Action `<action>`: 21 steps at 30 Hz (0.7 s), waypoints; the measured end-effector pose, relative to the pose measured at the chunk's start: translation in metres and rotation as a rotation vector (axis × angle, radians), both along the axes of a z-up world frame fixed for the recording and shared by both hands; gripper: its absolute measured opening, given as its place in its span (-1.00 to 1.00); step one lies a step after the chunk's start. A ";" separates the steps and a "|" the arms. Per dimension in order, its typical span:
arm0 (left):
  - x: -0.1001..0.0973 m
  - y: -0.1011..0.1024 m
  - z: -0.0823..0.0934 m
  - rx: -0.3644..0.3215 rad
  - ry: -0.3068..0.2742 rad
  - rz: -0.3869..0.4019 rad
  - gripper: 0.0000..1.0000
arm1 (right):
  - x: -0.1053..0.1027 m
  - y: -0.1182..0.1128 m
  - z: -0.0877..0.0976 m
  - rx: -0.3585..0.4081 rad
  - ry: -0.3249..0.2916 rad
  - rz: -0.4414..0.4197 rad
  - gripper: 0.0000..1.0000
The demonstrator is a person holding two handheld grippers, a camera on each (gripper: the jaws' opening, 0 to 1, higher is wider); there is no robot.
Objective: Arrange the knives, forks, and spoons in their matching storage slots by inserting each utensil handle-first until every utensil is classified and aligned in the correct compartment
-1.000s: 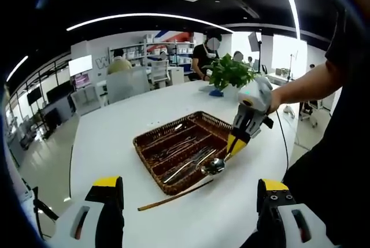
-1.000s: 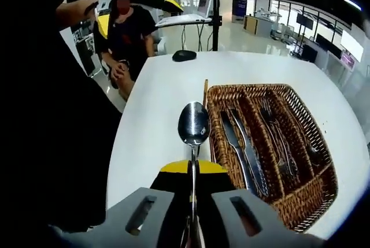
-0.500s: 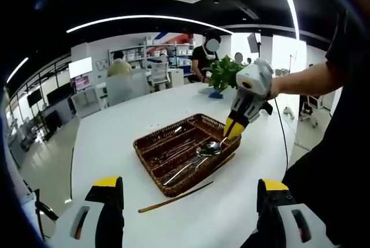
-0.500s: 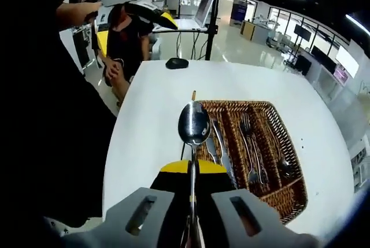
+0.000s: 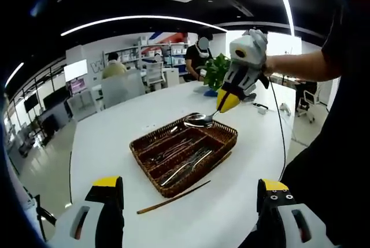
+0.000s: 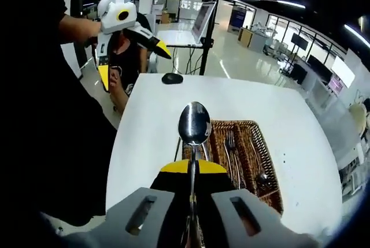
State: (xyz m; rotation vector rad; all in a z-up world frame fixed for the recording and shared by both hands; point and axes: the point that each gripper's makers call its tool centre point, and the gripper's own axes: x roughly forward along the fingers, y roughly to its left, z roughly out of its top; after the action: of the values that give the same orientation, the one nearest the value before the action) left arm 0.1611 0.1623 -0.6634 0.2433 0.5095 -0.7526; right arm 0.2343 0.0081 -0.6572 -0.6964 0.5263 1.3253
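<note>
Your right gripper (image 6: 192, 170) clamps the spoon (image 6: 193, 125); the left gripper view alone shows your left gripper (image 5: 188, 204) gaping below centre-frame basket (image 5: 184, 151).

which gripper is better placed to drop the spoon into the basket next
Right. The right gripper is shut on the spoon and held above the wicker basket. The left gripper is open, holding nothing, short of the basket.
</note>
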 end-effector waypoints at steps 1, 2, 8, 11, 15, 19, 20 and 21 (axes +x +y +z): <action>0.000 0.000 0.000 -0.002 0.001 0.001 1.00 | -0.001 0.000 0.003 0.001 -0.004 0.004 -1.00; 0.000 0.000 0.001 -0.006 0.002 0.004 1.00 | -0.002 0.000 0.005 0.000 -0.008 0.006 -1.00; 0.001 -0.001 0.006 -0.012 -0.014 0.009 1.00 | -0.004 -0.003 0.013 -0.019 -0.037 0.014 -1.00; 0.002 0.000 0.006 -0.007 -0.017 0.013 1.00 | -0.002 -0.003 0.016 -0.022 -0.055 0.019 -1.00; 0.001 -0.001 0.005 -0.004 -0.011 0.009 1.00 | -0.001 -0.004 0.016 -0.040 -0.070 0.027 -1.00; 0.001 -0.001 0.004 0.004 -0.008 0.006 1.00 | 0.000 -0.003 0.017 -0.037 -0.071 0.028 -1.00; 0.002 -0.001 0.005 0.003 -0.009 0.009 1.00 | 0.001 -0.004 0.017 -0.040 -0.071 0.027 -1.00; 0.002 -0.001 0.005 0.002 -0.011 0.009 1.00 | 0.002 -0.004 0.016 -0.042 -0.073 0.028 -1.00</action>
State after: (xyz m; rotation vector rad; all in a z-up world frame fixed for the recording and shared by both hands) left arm 0.1633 0.1617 -0.6580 0.2469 0.5011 -0.7415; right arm 0.2360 0.0045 -0.6409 -0.7858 0.4886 1.3128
